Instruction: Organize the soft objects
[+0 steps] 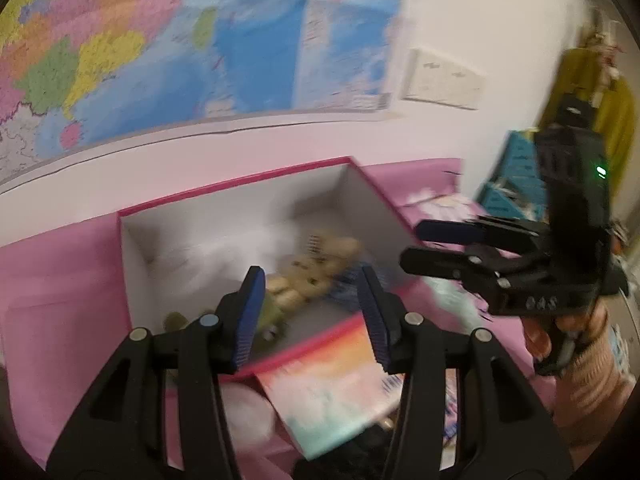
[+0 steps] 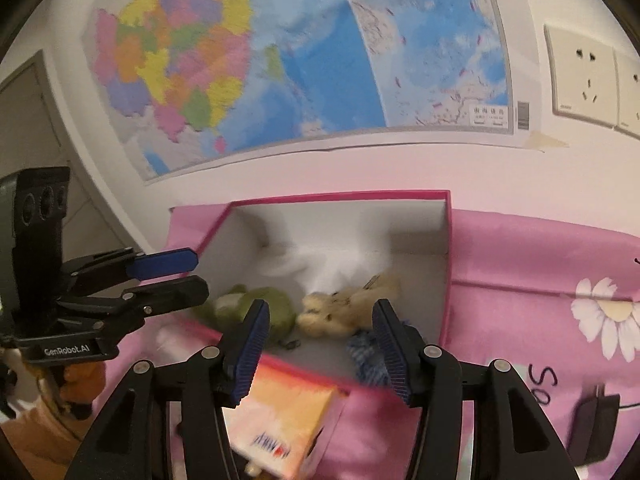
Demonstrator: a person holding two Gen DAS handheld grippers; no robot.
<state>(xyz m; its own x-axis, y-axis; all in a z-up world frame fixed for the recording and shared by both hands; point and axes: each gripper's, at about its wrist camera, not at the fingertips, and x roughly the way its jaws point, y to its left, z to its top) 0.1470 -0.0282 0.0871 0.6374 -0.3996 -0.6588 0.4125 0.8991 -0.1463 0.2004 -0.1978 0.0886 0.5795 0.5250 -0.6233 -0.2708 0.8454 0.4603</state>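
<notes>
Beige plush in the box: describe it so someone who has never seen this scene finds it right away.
Find the pink-edged open box with white walls, sitting on the pink bedsheet below the wall map. On its floor, near the front, lies the beige plush, a small tan furry animal toy. A green plush lies to its left and a blue checked cloth in front; it is the only tan one.
</notes>
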